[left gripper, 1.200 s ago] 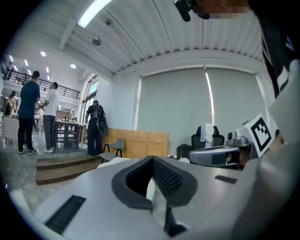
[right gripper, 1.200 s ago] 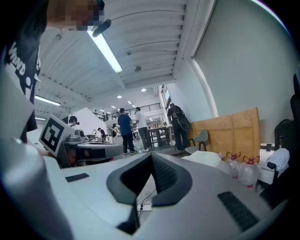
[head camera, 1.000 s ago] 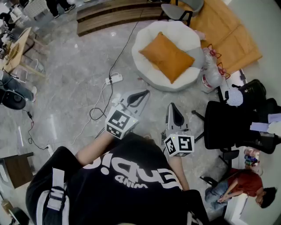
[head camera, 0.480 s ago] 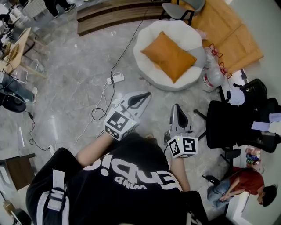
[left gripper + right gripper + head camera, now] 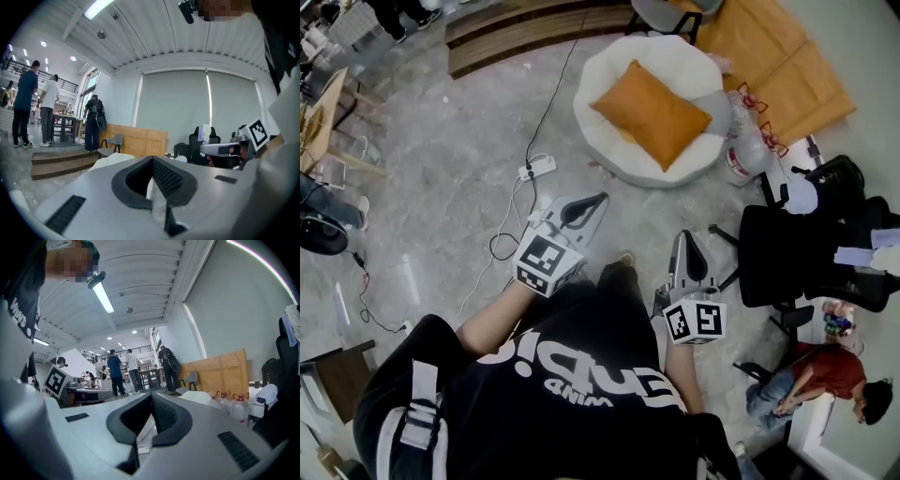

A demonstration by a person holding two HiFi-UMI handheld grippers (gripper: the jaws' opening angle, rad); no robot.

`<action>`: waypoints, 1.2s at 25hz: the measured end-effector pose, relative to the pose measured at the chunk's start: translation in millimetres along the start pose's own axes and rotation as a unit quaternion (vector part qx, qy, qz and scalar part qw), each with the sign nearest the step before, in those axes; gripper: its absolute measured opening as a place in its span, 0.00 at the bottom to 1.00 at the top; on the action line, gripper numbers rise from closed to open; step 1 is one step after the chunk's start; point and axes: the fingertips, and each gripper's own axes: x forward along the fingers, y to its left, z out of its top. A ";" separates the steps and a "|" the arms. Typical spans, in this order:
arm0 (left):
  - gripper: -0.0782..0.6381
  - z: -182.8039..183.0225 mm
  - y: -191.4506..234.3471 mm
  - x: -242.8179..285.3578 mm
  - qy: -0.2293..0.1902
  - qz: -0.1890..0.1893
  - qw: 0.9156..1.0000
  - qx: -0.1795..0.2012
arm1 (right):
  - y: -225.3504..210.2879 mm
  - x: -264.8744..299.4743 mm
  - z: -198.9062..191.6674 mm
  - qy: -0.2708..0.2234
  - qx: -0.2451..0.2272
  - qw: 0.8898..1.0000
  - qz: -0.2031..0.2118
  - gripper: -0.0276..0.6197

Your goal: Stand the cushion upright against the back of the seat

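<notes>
Head view: orange cushion (image 5: 652, 112) lies flat on the round white seat (image 5: 605, 70), upper centre of frame, not stood up. Seat sits on the grey marble floor (image 5: 441, 141). Wooden panels (image 5: 778, 56) upper right, water bottles (image 5: 748, 150) just right of the seat. White power strip (image 5: 537, 169) on the floor left of the seat, black cable running from it. Black office chair (image 5: 787, 253) at right edge, a seated person in red (image 5: 825, 375) lower right. The operator in a black shirt fills the bottom. Left hand-held gripper (image 5: 600, 200) at centre points toward the seat, well apart from it. Right hand-held gripper (image 5: 684, 239) is right of centre, also well apart from the seat. Both clear of the cushion.

Left gripper view: left hand-held gripper (image 5: 152, 160) has its jaws pressed together, nothing gripped. White seat (image 5: 110, 161) shows low behind the jaws, left of centre. Grey chair (image 5: 112, 143) and wooden panels (image 5: 136, 140) behind it. People standing (image 5: 26, 108) at left edge. Right hand-held gripper (image 5: 225, 149) shows at right.

Right gripper view: right hand-held gripper (image 5: 151, 397) jaws together, empty. Power strip (image 5: 143, 449) shows on the floor through the gap below the tips. Seat (image 5: 201, 397) right of centre, bottles (image 5: 232, 401) beside it. Left hand-held gripper (image 5: 89, 392) at left.
</notes>
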 end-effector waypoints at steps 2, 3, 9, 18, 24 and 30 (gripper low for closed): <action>0.12 -3.6 8.4 11.2 -0.002 0.003 1.000 0.001 | -6.2 7.0 1.3 0.002 -0.002 1.000 -0.002 0.07; 0.12 -4.1 11.6 17.7 -0.002 0.003 1.000 0.001 | -9.6 11.8 1.6 0.004 -0.005 1.000 -0.002 0.07; 0.12 15.3 19.8 62.0 -0.016 -0.017 1.000 -0.013 | -36.6 48.1 9.8 0.013 -0.016 1.000 0.009 0.07; 0.12 31.6 37.6 134.8 -0.009 -0.022 1.000 0.002 | -87.2 105.0 20.7 0.013 -0.006 1.000 0.019 0.07; 0.12 47.6 41.0 186.5 -0.005 -0.029 0.999 0.013 | -130.0 129.9 32.9 0.007 0.000 1.000 0.014 0.07; 0.12 64.2 41.5 232.4 -0.005 -0.013 1.000 0.016 | -171.0 149.8 37.0 0.009 0.006 1.000 0.020 0.07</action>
